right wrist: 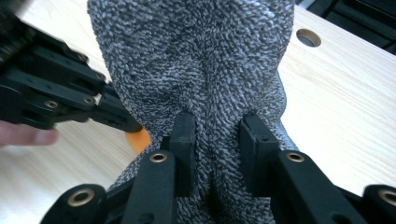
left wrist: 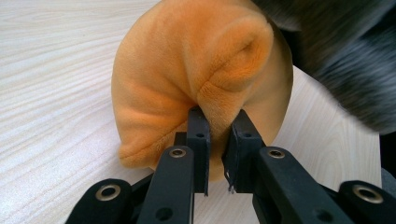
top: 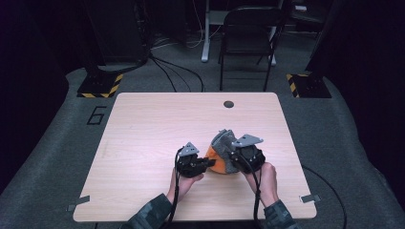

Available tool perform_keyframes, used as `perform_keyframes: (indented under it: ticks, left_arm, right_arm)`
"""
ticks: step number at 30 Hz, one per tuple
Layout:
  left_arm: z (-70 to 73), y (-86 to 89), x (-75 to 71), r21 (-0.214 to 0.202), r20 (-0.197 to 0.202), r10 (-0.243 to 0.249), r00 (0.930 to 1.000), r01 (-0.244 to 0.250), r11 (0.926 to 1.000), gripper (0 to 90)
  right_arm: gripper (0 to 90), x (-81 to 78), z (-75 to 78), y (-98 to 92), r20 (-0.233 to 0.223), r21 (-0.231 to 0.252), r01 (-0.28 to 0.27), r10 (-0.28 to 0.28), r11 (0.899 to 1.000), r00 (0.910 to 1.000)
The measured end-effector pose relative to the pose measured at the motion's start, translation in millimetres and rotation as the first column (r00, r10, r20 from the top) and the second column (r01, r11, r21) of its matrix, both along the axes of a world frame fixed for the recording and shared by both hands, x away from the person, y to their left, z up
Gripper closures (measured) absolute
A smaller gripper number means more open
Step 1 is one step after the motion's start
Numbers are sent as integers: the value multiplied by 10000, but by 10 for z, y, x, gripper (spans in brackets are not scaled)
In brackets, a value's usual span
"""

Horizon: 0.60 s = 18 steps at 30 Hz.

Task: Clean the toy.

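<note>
Pinching orange plush lining (left wrist: 196, 79) in left gripper (left wrist: 219, 135), grey fleece cover (right wrist: 201, 70) in right gripper (right wrist: 217, 140), mid-table (top: 143, 119); peeling slowly, keeping both grips firm, avoiding tearing.

Plain orange plush (left wrist: 196, 70), speckled grey cloth (right wrist: 196, 60), pale wood-grain table (top: 143, 133).

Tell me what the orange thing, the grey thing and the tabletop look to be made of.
Orange cloth: soft plush or fleece by the look, short velvety nap, folds bunching where the left gripper pinches it.
Grey cloth: looped, speckled terry or chenille-like textile, matte.
Table: pale wood-grain surface, smooth, likely laminate; real wood cannot be ruled out.
</note>
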<state>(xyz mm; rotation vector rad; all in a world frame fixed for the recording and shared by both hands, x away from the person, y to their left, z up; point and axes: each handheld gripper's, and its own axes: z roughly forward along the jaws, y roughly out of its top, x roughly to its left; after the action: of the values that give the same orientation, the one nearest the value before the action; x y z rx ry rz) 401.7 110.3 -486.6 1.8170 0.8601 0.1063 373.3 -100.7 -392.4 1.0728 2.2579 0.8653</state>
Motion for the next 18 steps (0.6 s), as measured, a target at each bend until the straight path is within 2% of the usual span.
perform_keyframes:
  ticks: [2,6,10,14,16,18]
  left_arm:
    - [-4,2,5,-3,-49,-31,10000,31,10000,811]
    - [0,-16,1,26,20,-47,10000,47,10000,811]
    - [-3,-9,16,1,-7,-67,10000,67,10000,809]
    - [1,-21,23,17,55,-71,10000,71,10000,807]
    - [2,-25,24,2,53,-60,10000,60,10000,807]
    - [0,-27,27,-8,49,-58,10000,58,10000,807]
  right_arm:
    - [694,43,-102,20,-184,-301,166,-171,9994,9997]
    - [693,79,-197,-104,-315,-288,465,-474,9985,9984]
    - [693,117,-306,-261,-600,-395,984,-1006,9944,9931]
    - [693,201,-450,-418,-1127,-461,1425,-1469,9887,9827]
    - [693,240,-517,-476,-1244,-491,1561,-1611,9865,9791]
    - [694,296,-626,-544,-1418,-660,1807,-1885,9813,9718]
